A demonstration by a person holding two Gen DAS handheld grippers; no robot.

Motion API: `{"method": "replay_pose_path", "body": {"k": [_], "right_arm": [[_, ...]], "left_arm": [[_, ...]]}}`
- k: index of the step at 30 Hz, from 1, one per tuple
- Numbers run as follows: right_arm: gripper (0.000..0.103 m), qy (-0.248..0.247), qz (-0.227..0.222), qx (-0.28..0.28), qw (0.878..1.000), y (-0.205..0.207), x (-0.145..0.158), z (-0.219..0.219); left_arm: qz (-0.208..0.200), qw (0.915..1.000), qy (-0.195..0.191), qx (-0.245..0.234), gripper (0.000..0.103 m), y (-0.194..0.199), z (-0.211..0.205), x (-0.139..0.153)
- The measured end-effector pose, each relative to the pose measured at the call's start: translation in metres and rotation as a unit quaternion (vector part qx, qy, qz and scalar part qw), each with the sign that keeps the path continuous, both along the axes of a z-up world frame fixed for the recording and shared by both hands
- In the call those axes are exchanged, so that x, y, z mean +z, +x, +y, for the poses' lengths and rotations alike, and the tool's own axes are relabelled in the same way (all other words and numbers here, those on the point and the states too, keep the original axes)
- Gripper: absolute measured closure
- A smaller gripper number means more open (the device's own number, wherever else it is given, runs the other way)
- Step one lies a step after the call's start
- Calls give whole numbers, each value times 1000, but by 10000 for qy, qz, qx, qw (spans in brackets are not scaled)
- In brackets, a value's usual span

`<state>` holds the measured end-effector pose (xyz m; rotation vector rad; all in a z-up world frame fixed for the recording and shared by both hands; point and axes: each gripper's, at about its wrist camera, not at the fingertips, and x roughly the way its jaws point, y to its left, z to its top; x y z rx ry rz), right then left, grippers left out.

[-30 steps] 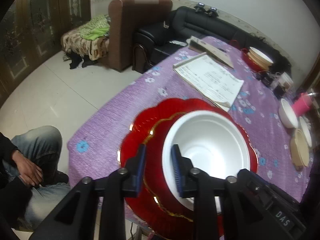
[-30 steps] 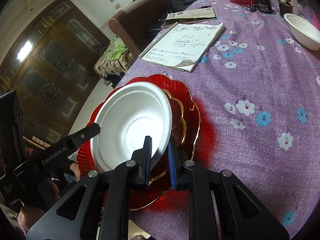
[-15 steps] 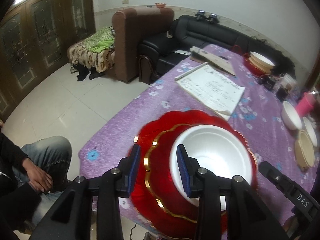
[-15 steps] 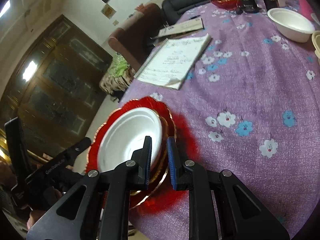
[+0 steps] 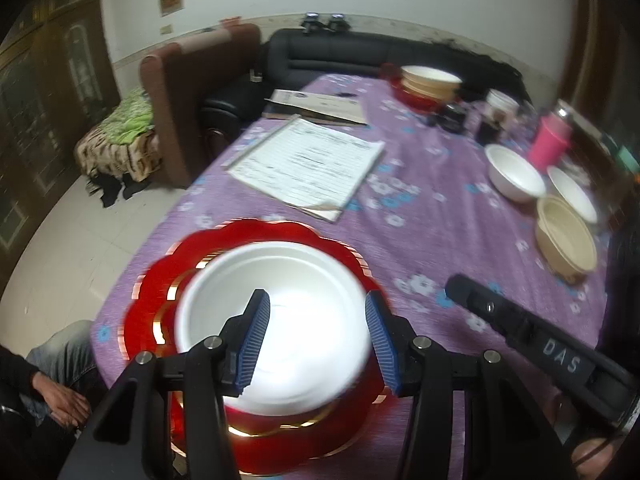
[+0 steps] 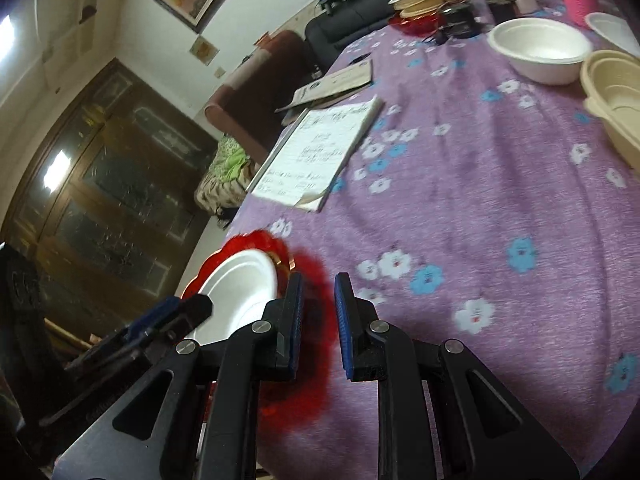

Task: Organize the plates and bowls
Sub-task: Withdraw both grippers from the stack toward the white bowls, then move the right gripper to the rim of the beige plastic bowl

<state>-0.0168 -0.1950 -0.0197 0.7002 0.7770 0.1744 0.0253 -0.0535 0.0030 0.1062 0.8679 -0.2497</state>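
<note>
Red scalloped plate (image 5: 168, 280), gold-trimmed, at the table's (image 5: 420, 240) near edge, holds a white bowl (image 5: 276, 320). Left gripper (image 5: 316, 336): jaws just opened, spread over the bowl, gripping nothing. Right gripper (image 6: 318, 320): narrow, empty.

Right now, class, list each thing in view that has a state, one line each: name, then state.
White bowl: sitting in the red plate, released.
Red plate: flat at the table's near edge.
Notepad: open, lower corner curled.
Second white bowl: upright, empty.
Tan bowl: upright, empty.
Left tool: open, jaws just widened, over the white bowl.
Right tool: nearly closed, holding nothing.
</note>
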Motion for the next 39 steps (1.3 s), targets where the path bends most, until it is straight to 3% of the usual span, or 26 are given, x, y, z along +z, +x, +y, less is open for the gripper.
{"method": "replay_pose_path", "body": {"k": [13, 17, 24, 27, 31, 39], "right_arm": [[87, -87, -153, -1212, 9925, -51, 6, -103], [88, -501, -255, -1871, 9807, -79, 17, -149], [87, -1242, -211, -2643, 9562, -107, 39, -219], [63, -1484, -141, -2819, 9478, -109, 44, -239], [63, -1501, -37, -2905, 9450, -106, 38, -261], [63, -1143, 65, -2848, 9517, -91, 14, -271]], "left_arm": [[97, 9959, 282, -856, 53, -14, -75, -4], [-72, 9932, 368, -1100, 45, -16, -102, 3], [-267, 9889, 301, -1429, 42, 1, -164, 20], [-359, 9884, 296, -1448, 40, 13, -192, 22], [-246, 9887, 241, -1458, 38, 29, -220, 18], [-98, 9904, 6, -1377, 38, 51, -260, 0]]}}
